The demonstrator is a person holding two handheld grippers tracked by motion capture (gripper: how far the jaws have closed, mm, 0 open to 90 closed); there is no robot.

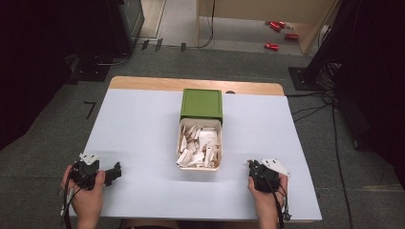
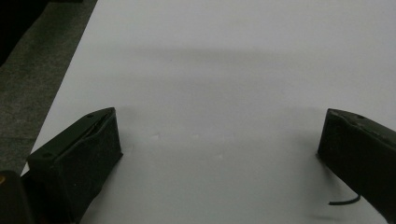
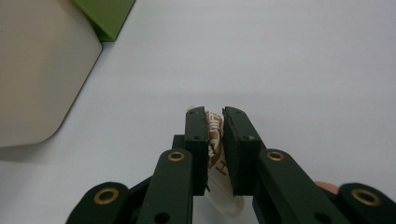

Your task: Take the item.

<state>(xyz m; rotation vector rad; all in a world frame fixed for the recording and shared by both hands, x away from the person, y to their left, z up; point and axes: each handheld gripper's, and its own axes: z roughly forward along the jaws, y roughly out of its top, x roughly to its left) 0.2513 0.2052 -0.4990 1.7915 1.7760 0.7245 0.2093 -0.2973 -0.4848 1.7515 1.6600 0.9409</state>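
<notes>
Over the worktop (image 1: 143, 133), the high view shows a beige tray (image 1: 219, 143) full of white paper packets (image 1: 198, 145), drawn out toward the person from a green box (image 1: 201, 102). The left gripper (image 1: 113, 172) rests at the near left edge and the right gripper (image 1: 253, 167) at the near right, each in a hand and well apart from the tray.

Along the left gripper view, the fingers (image 2: 88, 149) stand wide apart over bare white surface, nothing between them.

Along the right gripper view, the right gripper (image 3: 218, 126) has its fingers (image 3: 196, 140) pressed on a packet (image 3: 215, 140): white, crumpled paper with brown printing. The packet stands on edge between the pads, its long axis running along the fingers, one end peeking past the tips and the other bulging back toward the hand. It hangs just above the worktop, with the tray's corner (image 3: 42, 70) off to the left.
</notes>
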